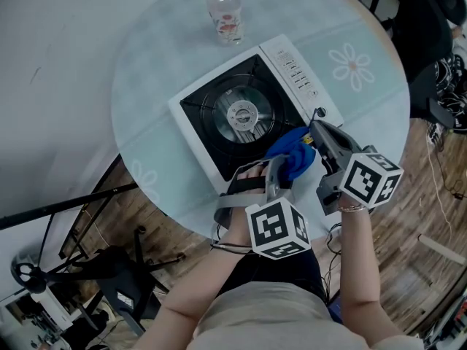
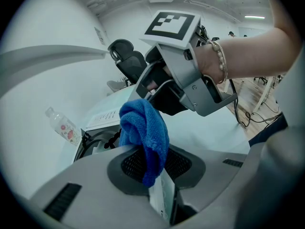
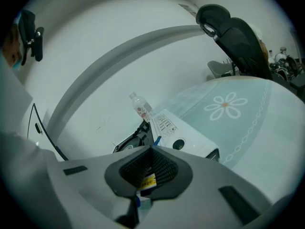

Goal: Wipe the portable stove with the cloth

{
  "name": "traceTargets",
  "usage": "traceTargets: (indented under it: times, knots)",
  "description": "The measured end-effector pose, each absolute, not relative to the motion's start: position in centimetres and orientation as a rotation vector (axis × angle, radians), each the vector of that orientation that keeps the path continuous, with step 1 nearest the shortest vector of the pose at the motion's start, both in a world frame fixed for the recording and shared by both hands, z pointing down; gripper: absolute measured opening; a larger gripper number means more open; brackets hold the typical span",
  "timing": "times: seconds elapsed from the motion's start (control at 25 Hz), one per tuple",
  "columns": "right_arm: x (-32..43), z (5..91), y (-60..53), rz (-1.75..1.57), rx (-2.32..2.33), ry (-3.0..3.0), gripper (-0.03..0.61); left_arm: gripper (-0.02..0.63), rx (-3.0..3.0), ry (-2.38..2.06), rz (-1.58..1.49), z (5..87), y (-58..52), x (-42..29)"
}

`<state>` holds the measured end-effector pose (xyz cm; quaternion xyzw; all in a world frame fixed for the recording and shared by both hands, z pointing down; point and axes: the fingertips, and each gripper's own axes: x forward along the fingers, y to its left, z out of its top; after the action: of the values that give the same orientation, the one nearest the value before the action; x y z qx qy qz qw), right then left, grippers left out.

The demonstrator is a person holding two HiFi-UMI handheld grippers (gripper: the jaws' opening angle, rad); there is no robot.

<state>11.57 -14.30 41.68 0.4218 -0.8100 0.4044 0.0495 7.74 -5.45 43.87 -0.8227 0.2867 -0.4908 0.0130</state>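
The white portable stove (image 1: 201,115) with a black top and round burner sits in the middle of the round glass table (image 1: 146,122). A blue cloth (image 1: 293,156) hangs bunched over the stove's near right corner. My left gripper (image 1: 276,165) is shut on the cloth (image 2: 145,132), which sticks up from its jaws (image 2: 151,166). My right gripper (image 1: 315,131) meets the cloth's top from the right. Its jaws (image 3: 151,149) are shut, and a sliver of blue shows along their seam. The stove's control panel (image 3: 164,123) lies just beyond them.
A clear plastic bottle (image 1: 225,9) with a pink label stands behind the stove. The table's near edge (image 1: 197,224) is close under my hands. A black office chair (image 3: 238,37) stands past the table's far side. A black stand (image 1: 87,195) and cables (image 1: 445,79) lie on the wooden floor.
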Motion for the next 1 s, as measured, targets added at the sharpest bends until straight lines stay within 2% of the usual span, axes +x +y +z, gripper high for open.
traceTargets:
  times: [0.28, 1.0]
  knots:
    - [11.2, 39.3, -13.1, 1.129, 1.267, -2.549, 0.021, 0.091, -2.561, 0.894, -1.522, 43.8, -5.5, 7.7]
    - [8.5, 39.9, -8.5, 0.951, 1.246, -2.469, 0.025, 0.091, -2.505, 0.918, -1.547, 44.0, -3.3, 4.7]
